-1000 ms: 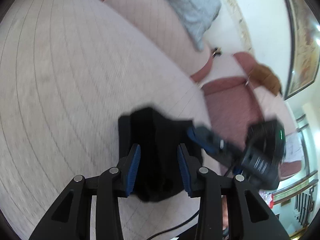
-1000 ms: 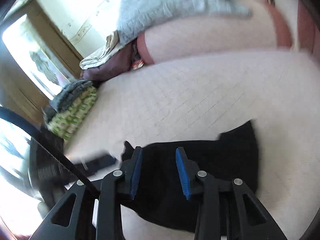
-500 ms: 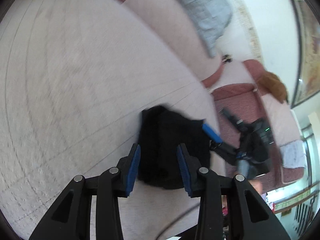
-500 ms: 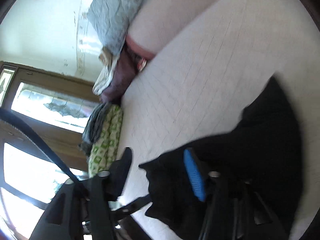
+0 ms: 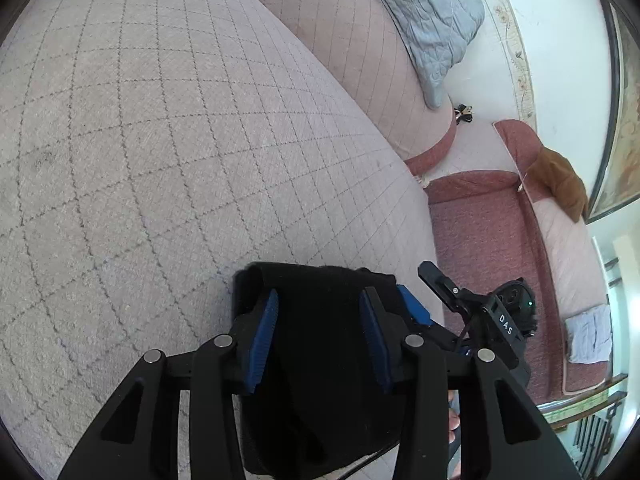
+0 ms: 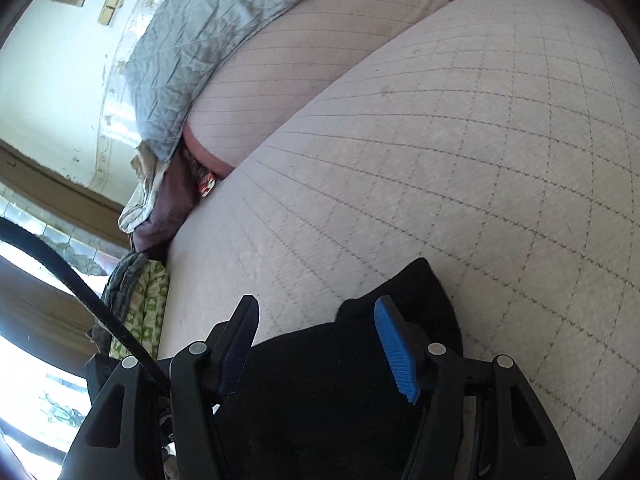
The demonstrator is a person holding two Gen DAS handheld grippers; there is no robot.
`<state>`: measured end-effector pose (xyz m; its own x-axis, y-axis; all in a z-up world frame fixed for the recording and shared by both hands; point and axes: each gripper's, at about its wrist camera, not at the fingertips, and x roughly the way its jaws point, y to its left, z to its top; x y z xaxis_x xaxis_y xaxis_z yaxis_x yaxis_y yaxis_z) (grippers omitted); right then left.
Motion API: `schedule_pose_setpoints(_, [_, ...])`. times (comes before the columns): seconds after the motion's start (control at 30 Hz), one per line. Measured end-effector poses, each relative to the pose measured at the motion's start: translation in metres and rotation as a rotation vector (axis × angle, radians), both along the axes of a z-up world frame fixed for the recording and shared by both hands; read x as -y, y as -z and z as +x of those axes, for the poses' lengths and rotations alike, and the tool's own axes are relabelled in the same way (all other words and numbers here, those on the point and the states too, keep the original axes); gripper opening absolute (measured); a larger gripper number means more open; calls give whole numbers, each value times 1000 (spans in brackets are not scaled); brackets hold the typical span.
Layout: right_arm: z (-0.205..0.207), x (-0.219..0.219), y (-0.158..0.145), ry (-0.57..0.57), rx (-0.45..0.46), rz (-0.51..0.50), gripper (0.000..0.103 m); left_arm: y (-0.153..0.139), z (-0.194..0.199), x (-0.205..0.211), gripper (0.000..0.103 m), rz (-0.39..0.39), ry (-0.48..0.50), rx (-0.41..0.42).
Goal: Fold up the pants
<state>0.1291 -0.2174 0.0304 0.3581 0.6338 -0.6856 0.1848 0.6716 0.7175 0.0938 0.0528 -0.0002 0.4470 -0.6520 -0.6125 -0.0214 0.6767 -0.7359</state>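
The black pants (image 5: 320,360) lie folded into a small bundle on the quilted pinkish-grey cushion (image 5: 160,160). My left gripper (image 5: 316,340) is open, its blue pads on either side of the bundle's near part. The right gripper (image 5: 440,304) shows at the bundle's right edge in the left wrist view. In the right wrist view the pants (image 6: 320,392) fill the space between and below the fingers of my right gripper (image 6: 316,348), which is open. I cannot tell whether the pads touch the cloth.
A grey quilted blanket (image 5: 432,20) drapes over the backrest (image 6: 300,60). A red-brown carpet (image 5: 480,232) and a brown cloth (image 5: 560,180) lie to the right. Folded green-patterned cloth (image 6: 148,312) and other fabrics (image 6: 160,200) sit at the cushion's left end.
Both grippers have come back over the folded bundle and steadied. The right wrist view has swung from a tilt to level. The pants stay on the cushion.
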Motion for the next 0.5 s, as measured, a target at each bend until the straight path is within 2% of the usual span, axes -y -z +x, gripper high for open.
schedule_pose_setpoints(0.13, [5, -9, -11, -23, 26, -53, 65, 1, -4, -7, 41, -5, 10, 4])
schedule_pose_setpoints(0.23, [-10, -2, -39, 2, 94, -99, 69, -13, -15, -16, 41, 23, 4, 17])
schedule_pose_setpoints(0.37, [-46, -1, -65, -38, 160, -157, 73, -41, -35, -7, 44, 143, 9, 82])
schedule_pose_setpoints(0.43, [-72, 1, -70, -53, 170, -195, 75, -54, -54, 0, 50, 225, 14, 123])
schedule_pose_setpoints(0.5, [-94, 4, -70, -53, 167, -232, 75, -59, -71, 3, 51, 288, 11, 138])
